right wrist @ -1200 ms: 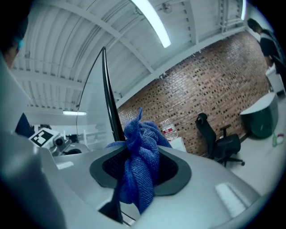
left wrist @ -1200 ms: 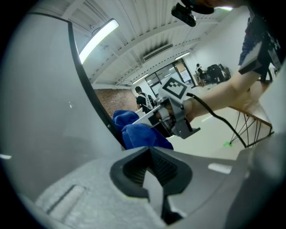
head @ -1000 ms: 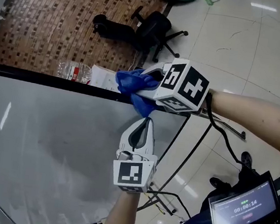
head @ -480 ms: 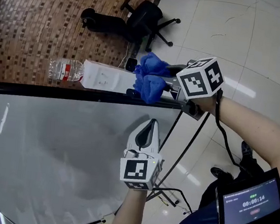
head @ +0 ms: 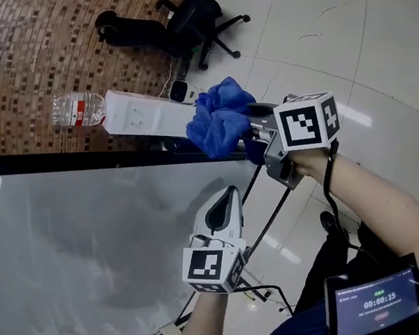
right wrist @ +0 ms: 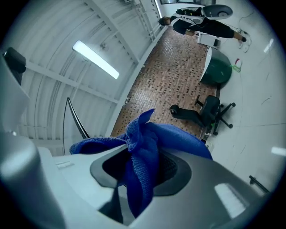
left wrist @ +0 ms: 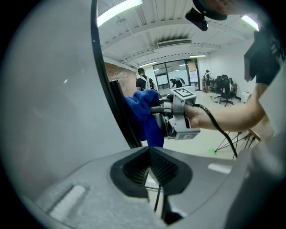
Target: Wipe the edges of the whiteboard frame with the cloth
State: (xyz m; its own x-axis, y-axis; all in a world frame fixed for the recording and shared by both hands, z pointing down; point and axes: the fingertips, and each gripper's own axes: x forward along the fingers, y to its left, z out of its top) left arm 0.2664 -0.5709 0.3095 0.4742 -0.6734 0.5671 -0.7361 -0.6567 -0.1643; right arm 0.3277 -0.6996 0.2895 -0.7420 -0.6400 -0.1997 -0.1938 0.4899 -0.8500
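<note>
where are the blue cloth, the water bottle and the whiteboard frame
blue cloth [head: 217, 118], head view, bunched middle
water bottle [head: 79, 110], head view, middle of body
whiteboard frame [head: 80, 160], head view, black top edge

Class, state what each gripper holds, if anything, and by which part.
The right gripper clamps the crumpled blue microfibre cloth by its bunched middle, with folds spilling out. The left gripper is shut and holds nothing.
</note>
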